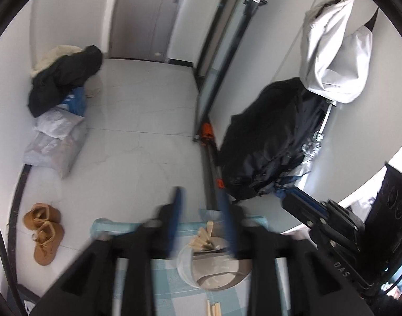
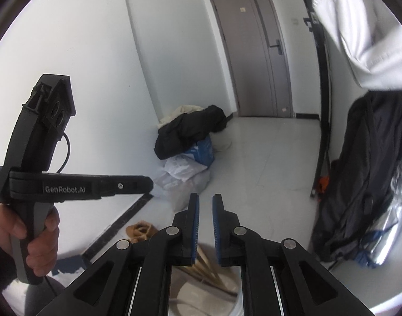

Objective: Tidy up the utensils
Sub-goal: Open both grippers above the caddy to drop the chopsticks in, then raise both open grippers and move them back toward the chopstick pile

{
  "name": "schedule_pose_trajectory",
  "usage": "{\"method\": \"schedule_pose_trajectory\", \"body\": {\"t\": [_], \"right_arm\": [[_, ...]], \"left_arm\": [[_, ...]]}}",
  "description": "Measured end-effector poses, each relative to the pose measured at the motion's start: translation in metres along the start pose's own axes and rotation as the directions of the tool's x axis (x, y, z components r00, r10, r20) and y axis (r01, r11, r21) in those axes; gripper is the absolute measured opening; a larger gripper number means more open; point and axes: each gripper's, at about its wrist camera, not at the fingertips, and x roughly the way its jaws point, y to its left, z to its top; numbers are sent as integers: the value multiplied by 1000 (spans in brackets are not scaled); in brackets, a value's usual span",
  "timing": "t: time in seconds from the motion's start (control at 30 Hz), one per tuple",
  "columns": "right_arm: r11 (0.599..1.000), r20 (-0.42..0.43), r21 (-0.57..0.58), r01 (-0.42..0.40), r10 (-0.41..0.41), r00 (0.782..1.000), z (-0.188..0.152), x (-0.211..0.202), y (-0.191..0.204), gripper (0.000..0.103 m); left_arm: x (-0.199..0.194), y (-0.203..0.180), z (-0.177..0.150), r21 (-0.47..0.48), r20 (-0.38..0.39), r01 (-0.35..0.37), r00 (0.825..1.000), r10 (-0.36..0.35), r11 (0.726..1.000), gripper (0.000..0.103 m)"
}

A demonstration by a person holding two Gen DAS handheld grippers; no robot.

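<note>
Wooden chopsticks (image 1: 204, 238) sat bundled in the holder (image 1: 214, 268) on the checked cloth (image 1: 172, 281), probably so they'd stay upright. Left gripper (image 1: 201, 218) hovered right above the holder, jaws apart, empty. Right gripper (image 2: 205, 226) hung over it too, slightly parted, holding nothing.

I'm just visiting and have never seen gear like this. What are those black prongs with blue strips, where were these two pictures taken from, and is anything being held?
No robot here: a person holds a hand-squeezed two-finger gripper in each hand, each carrying a camera looking along its fingers. One picture comes from the left gripper, the other from the right gripper, which also shows the hand gripping the left tool. Both jaws stand apart, holding nothing. Below them, on a blue checked cloth, a container holds wooden utensils.
</note>
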Motion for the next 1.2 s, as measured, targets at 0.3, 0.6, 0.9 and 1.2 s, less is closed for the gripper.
{"method": "schedule_pose_trajectory", "body": {"t": [0.3, 0.6, 0.9, 1.2], "right_arm": [[991, 18, 127, 42, -44, 999, -31, -42, -9, 52], [990, 62, 108, 88, -95, 994, -50, -92, 17, 66], [990, 109, 66, 127, -134, 985, -73, -125, 53, 86], [982, 159, 51, 183, -189, 969, -98, -147, 74, 103]], "left_arm": [[-35, -7, -22, 38, 87, -126, 989, 123, 991, 60], [-63, -18, -53, 55, 154, -204, 969, 194, 977, 76], [-83, -27, -81, 67, 202, -227, 957, 209, 972, 78], [-93, -35, -111, 104, 243, -241, 947, 210, 965, 83]]}}
